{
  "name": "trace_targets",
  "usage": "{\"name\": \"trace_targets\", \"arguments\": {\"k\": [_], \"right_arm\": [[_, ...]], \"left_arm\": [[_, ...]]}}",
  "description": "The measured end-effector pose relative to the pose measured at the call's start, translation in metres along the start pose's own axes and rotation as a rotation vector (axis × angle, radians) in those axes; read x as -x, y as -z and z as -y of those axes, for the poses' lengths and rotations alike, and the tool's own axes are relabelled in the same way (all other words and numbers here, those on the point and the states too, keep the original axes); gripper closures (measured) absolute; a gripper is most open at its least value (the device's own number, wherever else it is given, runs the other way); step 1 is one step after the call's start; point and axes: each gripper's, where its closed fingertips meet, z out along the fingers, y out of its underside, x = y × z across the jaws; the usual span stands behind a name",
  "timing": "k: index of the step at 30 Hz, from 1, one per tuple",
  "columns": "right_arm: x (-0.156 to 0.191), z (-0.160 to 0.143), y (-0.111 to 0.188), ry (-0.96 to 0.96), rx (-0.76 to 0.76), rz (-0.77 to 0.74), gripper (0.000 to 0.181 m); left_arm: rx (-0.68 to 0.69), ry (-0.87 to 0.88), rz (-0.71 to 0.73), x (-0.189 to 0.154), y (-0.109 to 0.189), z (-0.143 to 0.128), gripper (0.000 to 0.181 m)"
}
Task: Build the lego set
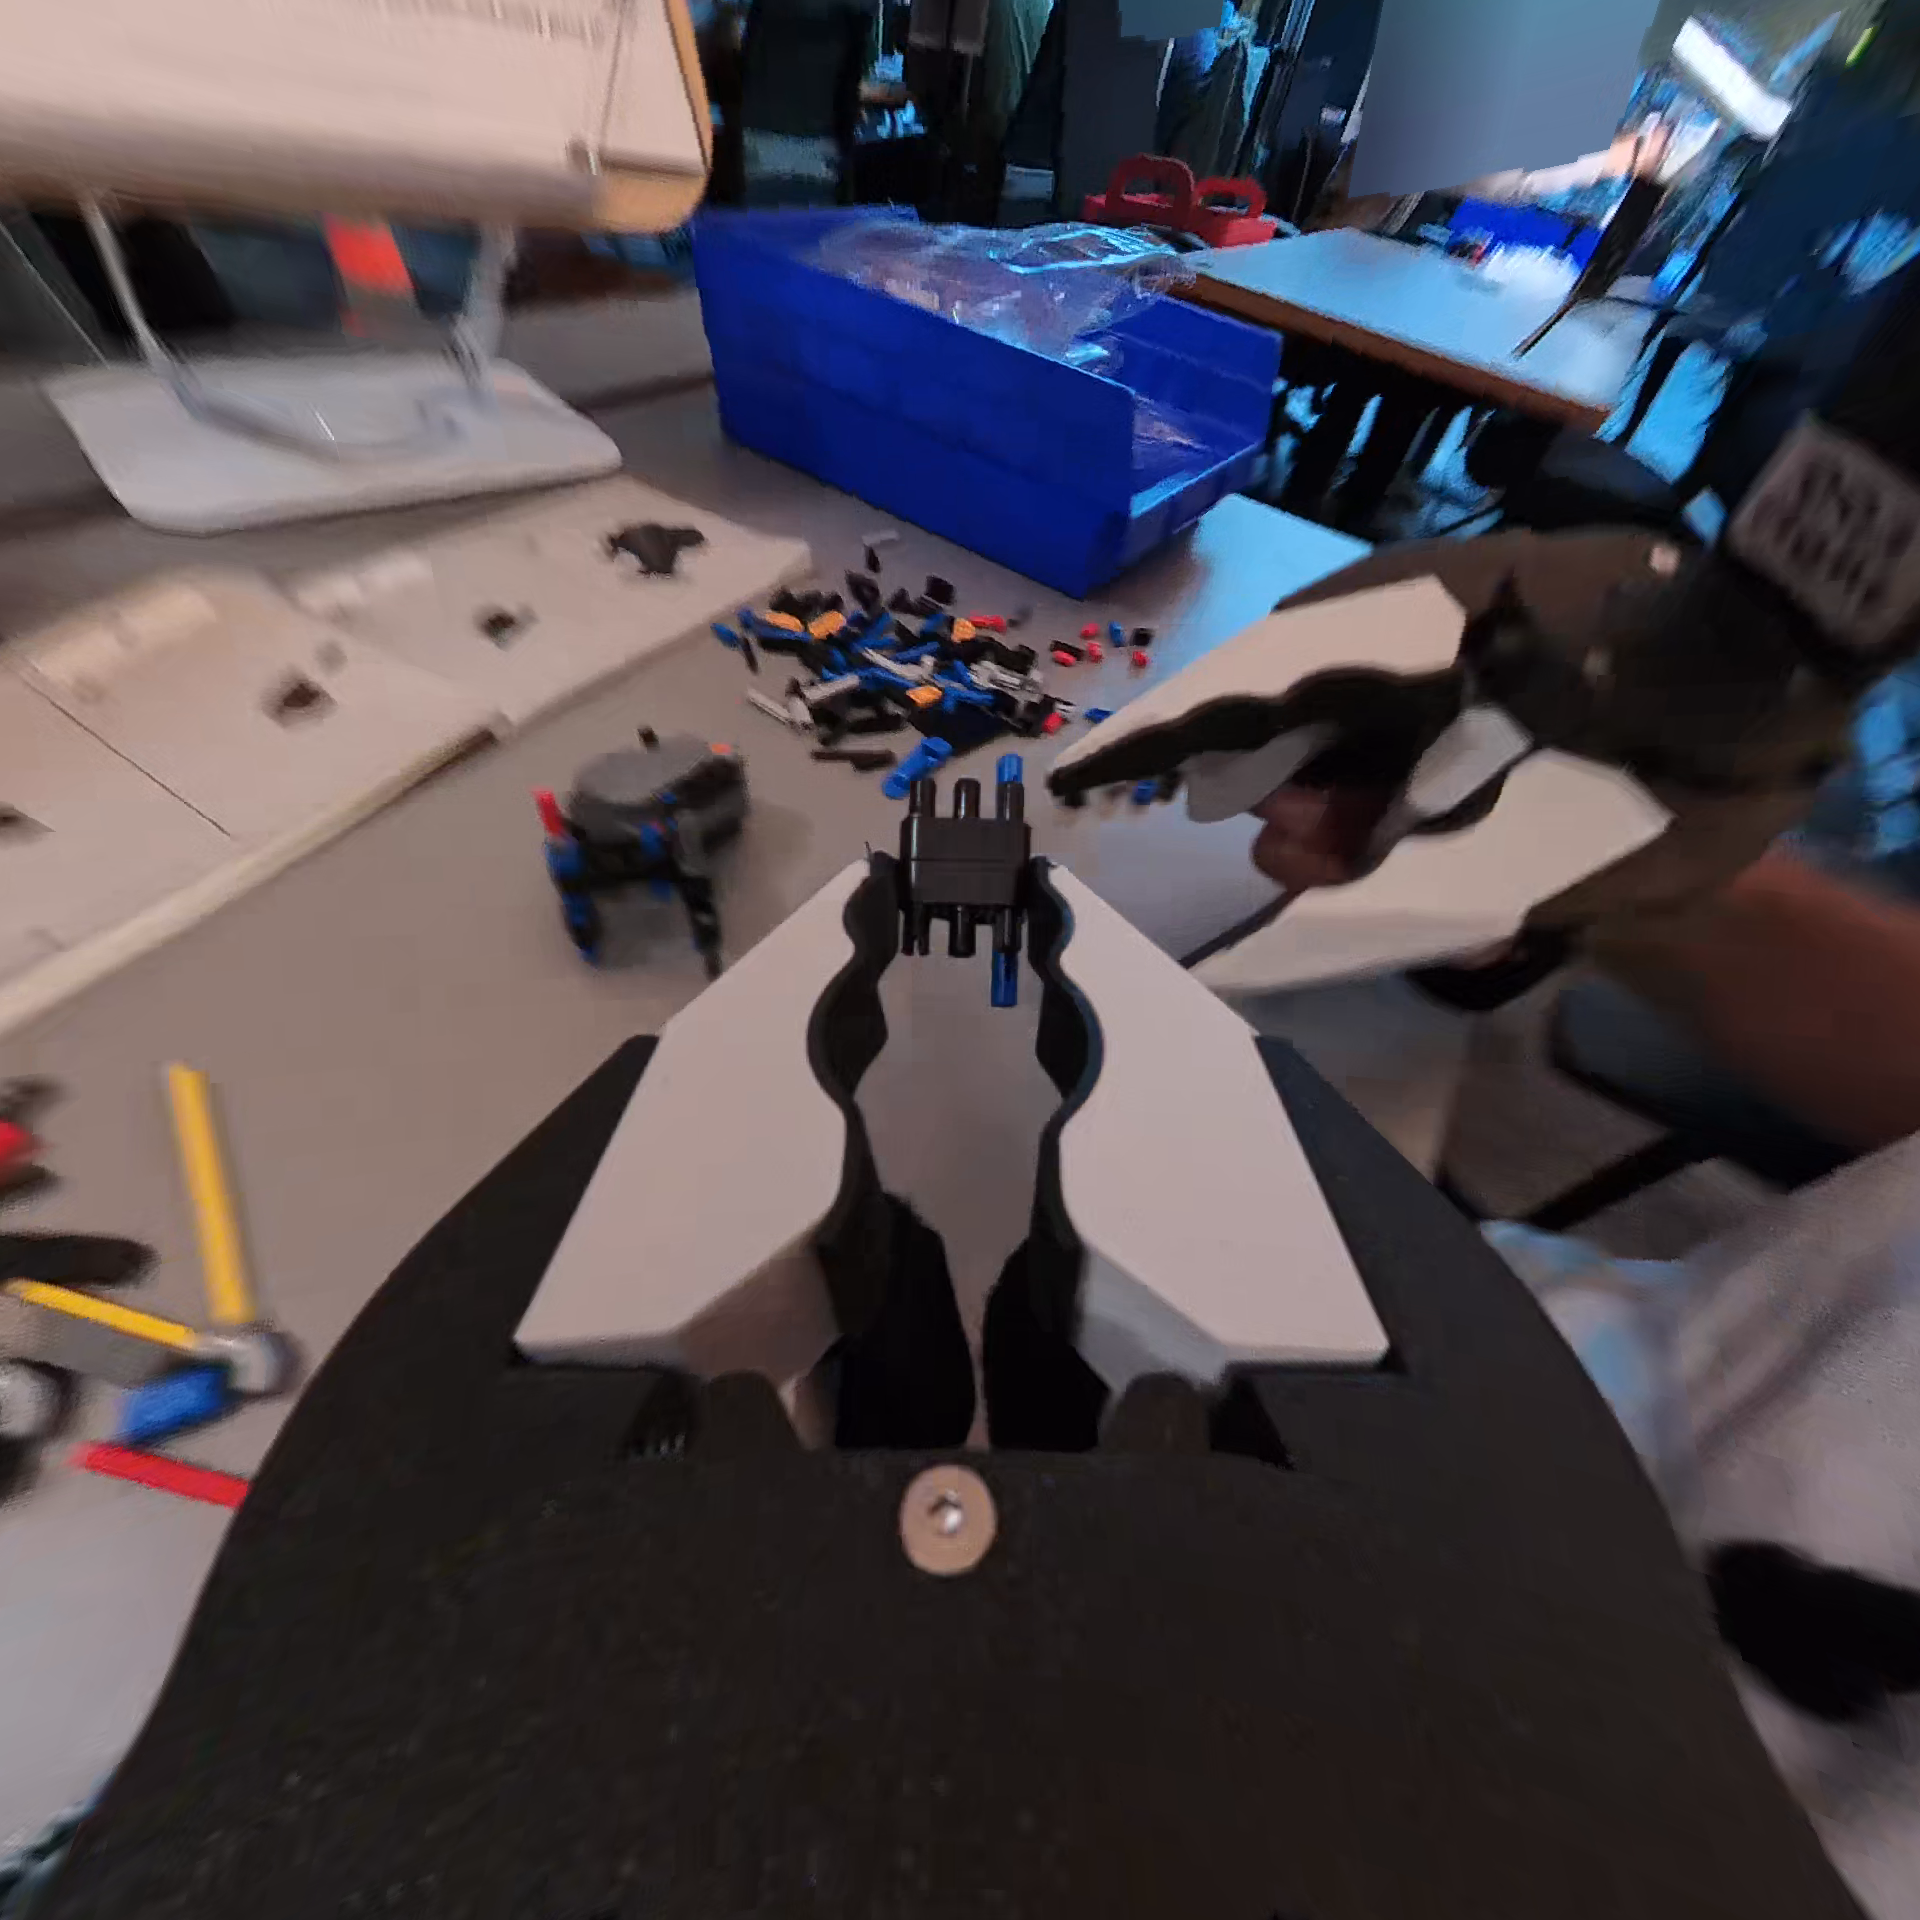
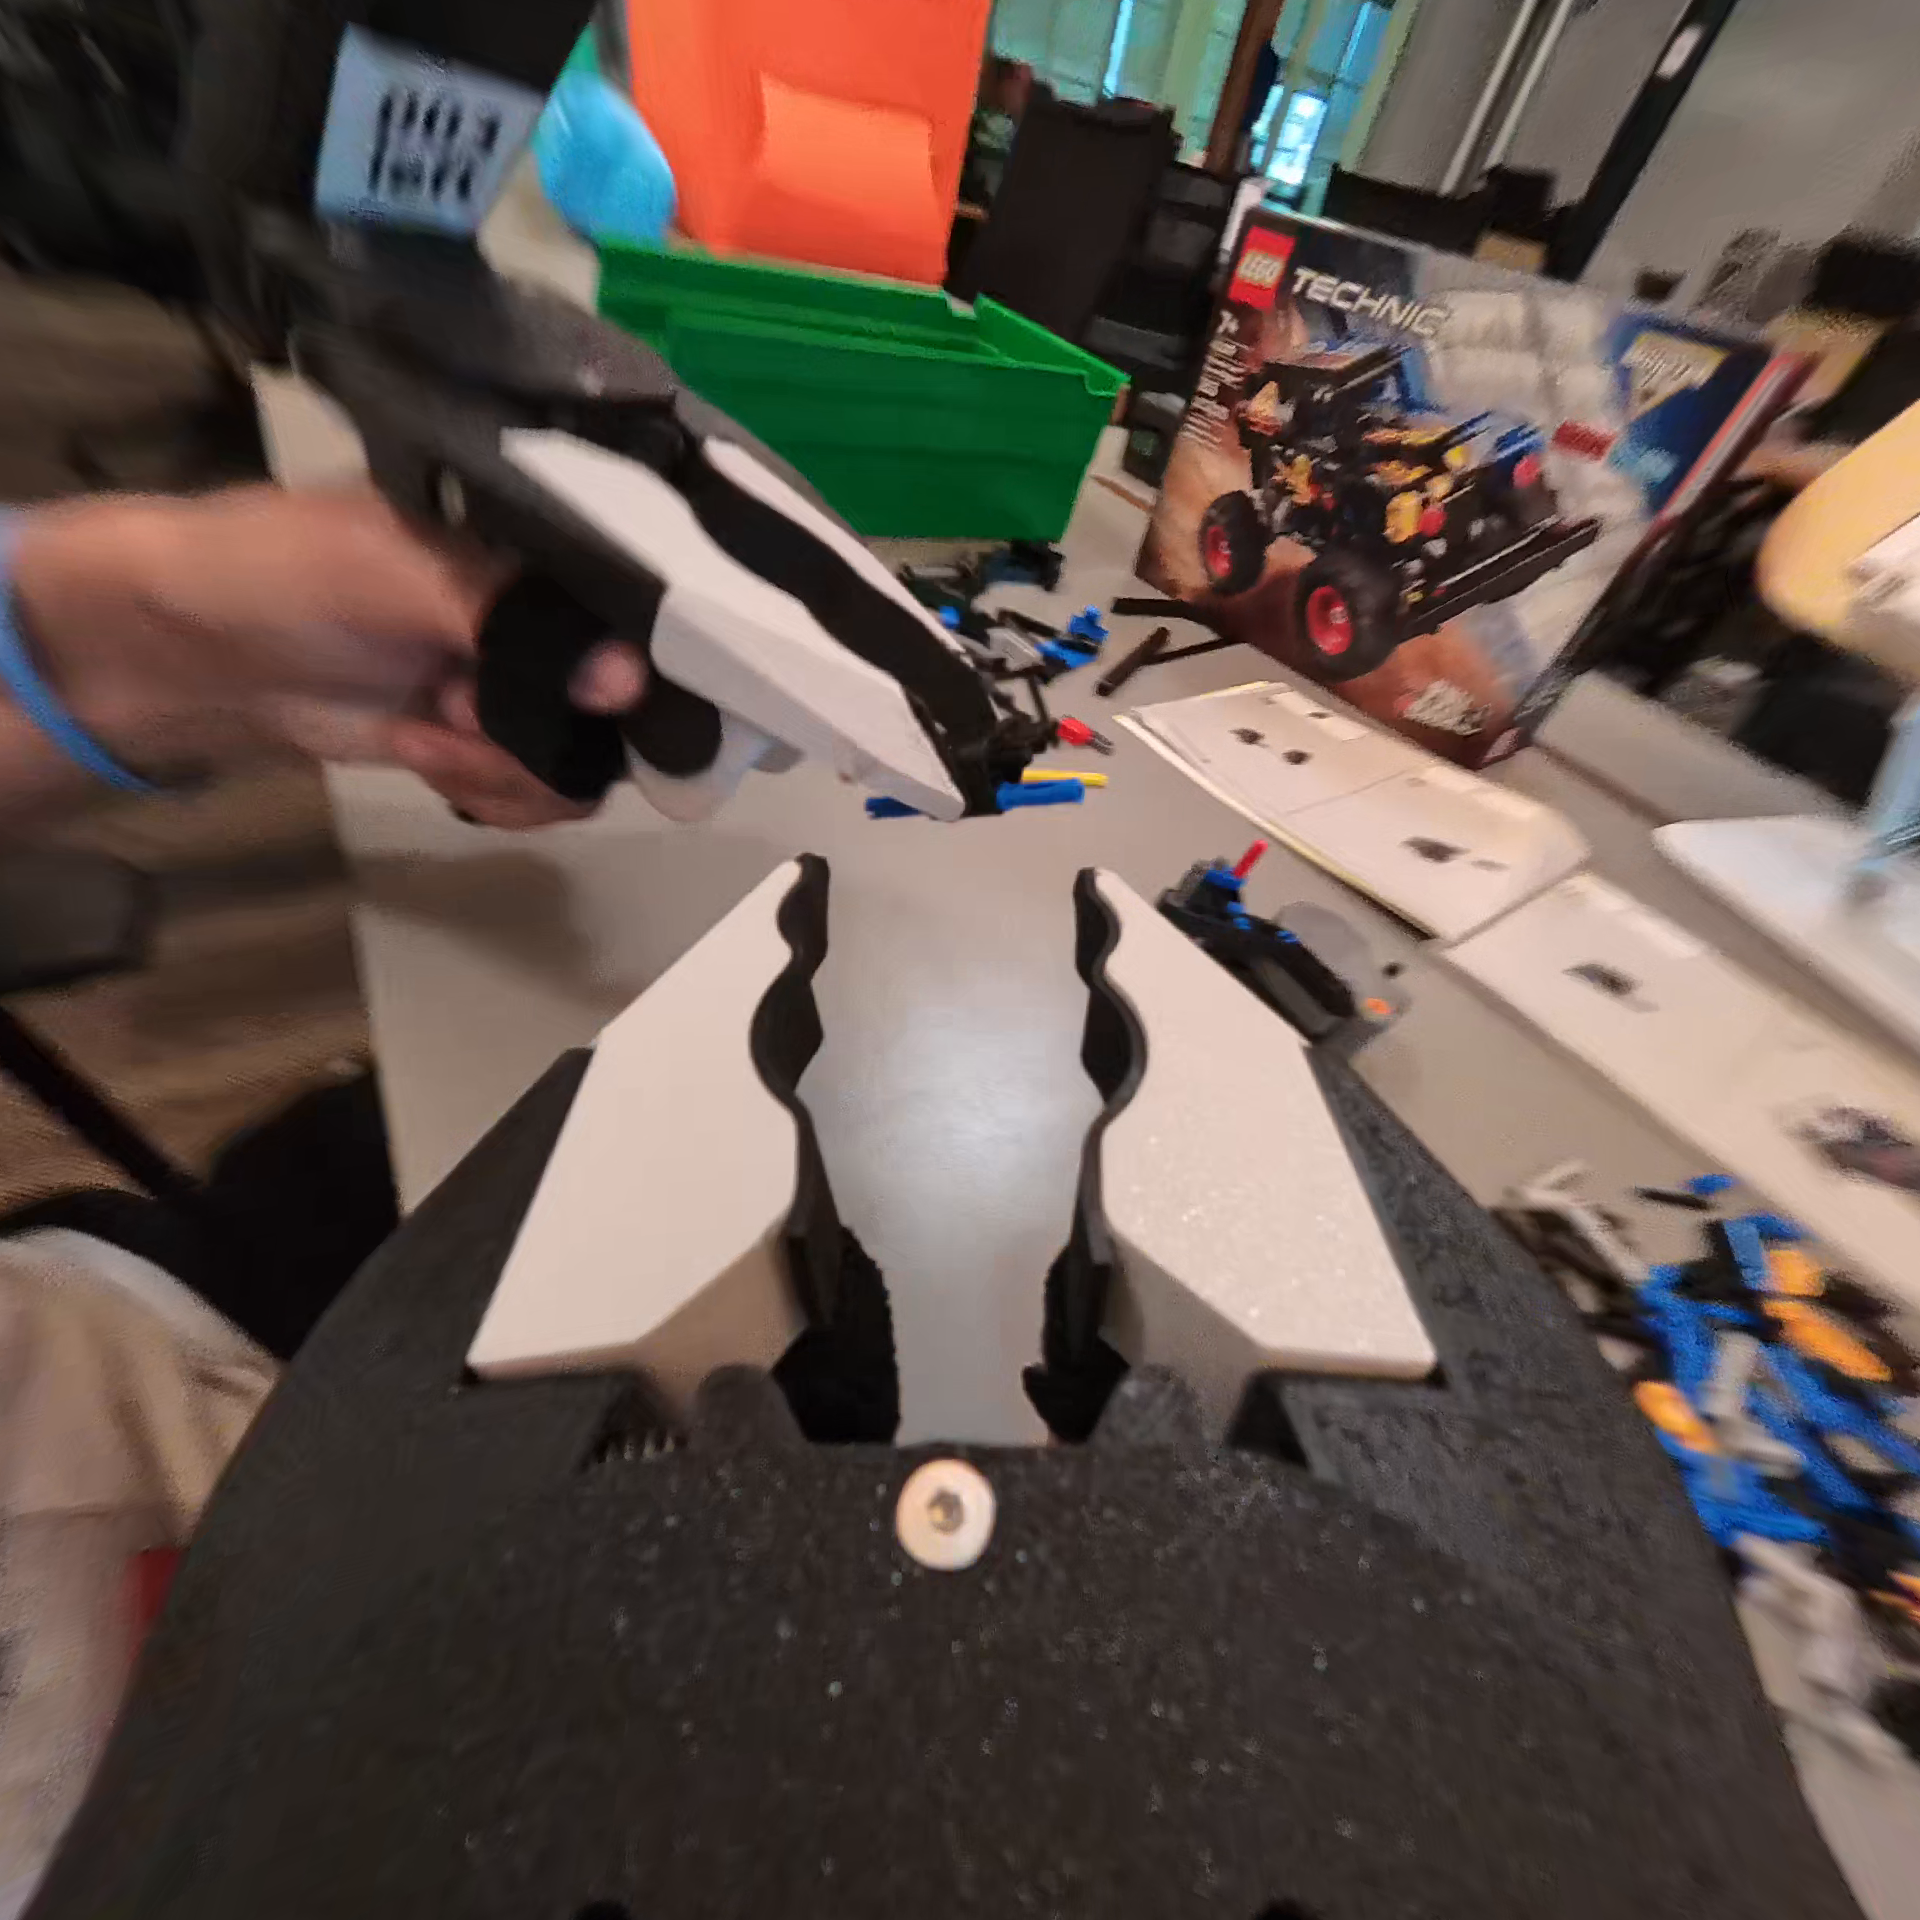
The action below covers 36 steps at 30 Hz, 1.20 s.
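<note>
My left gripper (image 1: 961,883) is shut on a small black lego piece (image 1: 961,857) with black pins and one blue pin, held above the grey table. A grey, black and blue partial assembly (image 1: 649,821) stands on the table to its left. A pile of loose lego parts (image 1: 914,665) lies beyond. My right gripper (image 2: 951,883) is open and empty above the table. In the right wrist view the left gripper (image 2: 966,774) sits ahead and to the left with the black piece (image 2: 1003,748), and the assembly (image 2: 1278,956) lies to the right.
A blue bin (image 1: 977,384) with a plastic bag stands behind the pile. Instruction sheets (image 1: 364,665) lie at the left, with yellow and red parts (image 1: 208,1174) near them. A green bin (image 2: 862,384) and the lego set box (image 2: 1455,499) stand at the back.
</note>
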Motion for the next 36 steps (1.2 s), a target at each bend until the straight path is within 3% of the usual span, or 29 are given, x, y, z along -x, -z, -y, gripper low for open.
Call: {"name": "trace_targets", "arguments": {"k": [5, 12, 15, 19, 24, 36], "right_arm": [[-0.005, 0.008, 0.006, -0.382, -0.029, 0.211, 0.132], [-0.024, 0.016, -0.006, -0.505, -0.030, 0.220, 0.137], [-0.019, 0.019, -0.014, -0.507, -0.030, 0.246, 0.138], [-0.015, 0.017, -0.019, -0.476, -0.005, 0.258, 0.155], [-0.008, 0.011, -0.019, -0.451, 0.032, 0.324, 0.166], [-0.010, -0.002, -0.025, -0.485, 0.072, 0.352, 0.166]], "left_arm": [[-0.055, -0.533, 0.170, 0.014, 0.003, 0.011, 0.159], [-0.176, -0.868, 0.213, 0.009, -0.003, 0.026, 0.158], [-0.211, -0.938, 0.220, 0.004, -0.007, 0.029, 0.158], [-0.184, -1.038, 0.250, 0.004, -0.010, 0.024, 0.158], [-0.189, -1.079, 0.183, -0.005, -0.007, 0.020, 0.158], [-0.069, -1.186, 0.197, 0.002, -0.014, 0.008, 0.158]]}}
